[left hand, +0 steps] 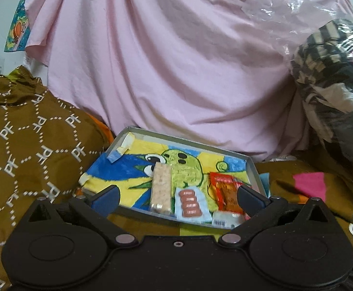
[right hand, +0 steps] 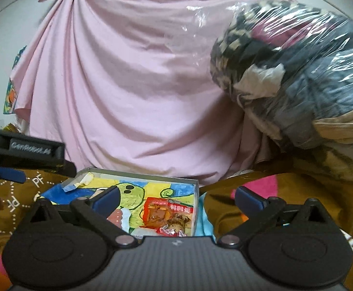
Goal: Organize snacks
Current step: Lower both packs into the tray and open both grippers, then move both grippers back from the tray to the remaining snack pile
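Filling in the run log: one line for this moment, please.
left tongs: open, empty | right tongs: open, empty | tray: holds rice bar, sausages, red packets

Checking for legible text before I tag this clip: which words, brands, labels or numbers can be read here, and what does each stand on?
"PF": repeated white monogram on the brown cloth.
"GenRobot.AI": on the side of the left gripper, seen from the right wrist.
Red snack packet: white label characters, too blurred to read.
White packet: barcode only, digits too small.
Sausage packet: no readable print.

"PF" repeated on brown cloth (left hand: 31, 131), "GenRobot.AI" on the left gripper (right hand: 11, 172) body
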The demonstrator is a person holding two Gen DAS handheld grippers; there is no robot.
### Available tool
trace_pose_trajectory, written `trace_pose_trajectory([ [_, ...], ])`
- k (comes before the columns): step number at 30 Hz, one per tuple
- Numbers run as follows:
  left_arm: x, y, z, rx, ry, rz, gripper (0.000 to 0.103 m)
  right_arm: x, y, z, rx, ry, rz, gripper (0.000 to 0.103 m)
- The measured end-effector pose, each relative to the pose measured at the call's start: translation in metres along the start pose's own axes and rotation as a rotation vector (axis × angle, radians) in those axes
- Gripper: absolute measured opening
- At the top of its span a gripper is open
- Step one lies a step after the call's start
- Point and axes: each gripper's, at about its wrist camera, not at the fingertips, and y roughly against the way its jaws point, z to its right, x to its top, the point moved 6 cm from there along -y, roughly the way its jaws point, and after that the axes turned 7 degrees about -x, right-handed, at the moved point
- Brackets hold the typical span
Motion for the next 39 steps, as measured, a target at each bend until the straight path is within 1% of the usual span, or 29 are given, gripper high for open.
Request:
trace_pose_trajectory([
  [4, -0.013, 0.023, -0.005, -0.010, 0.001, -0.022, 0.102, -0.002, 0.024, 0.001, 0.019, 0.010, -0.018, 0.103],
  [9, -0.032, 0.048, -0.017, -0.018, 0.006, -0.064, 0.102, -0.009, 0.049, -0.003, 0.051, 0.016, -0.065, 0.103],
  [12, -0.045, 0.060, -0.026, -0.018, 0.005, -0.099, 0.102, -0.016, 0.060, -0.005, 0.077, 0.018, -0.110, 0.103],
  [15, -0.057, 0.069, -0.036, -0.007, 0.003, -0.132, 0.102, -0.026, 0.068, -0.007, 0.114, -0.005, -0.175, 0.103],
  [17, -0.064, 0.073, -0.041, -0.001, 0.004, -0.150, 0.102, -0.031, 0.071, -0.009, 0.123, -0.005, -0.212, 0.103],
  [24, -0.086, 0.085, -0.055, 0.006, -0.027, -0.233, 0.102, -0.043, 0.085, -0.025, 0.175, 0.004, -0.312, 0.103],
  [28, -0.094, 0.089, -0.061, 0.004, -0.049, -0.272, 0.102, -0.050, 0.092, -0.038, 0.224, -0.005, -0.373, 0.103],
  [32, -0.105, 0.087, -0.065, -0.018, -0.047, -0.334, 0.102, -0.061, 0.093, -0.050, 0.294, -0.023, -0.468, 0.103],
  [39, -0.121, 0.080, -0.063, -0.040, -0.071, -0.398, 0.102, -0.076, 0.089, -0.060, 0.341, -0.022, -0.569, 0.103],
])
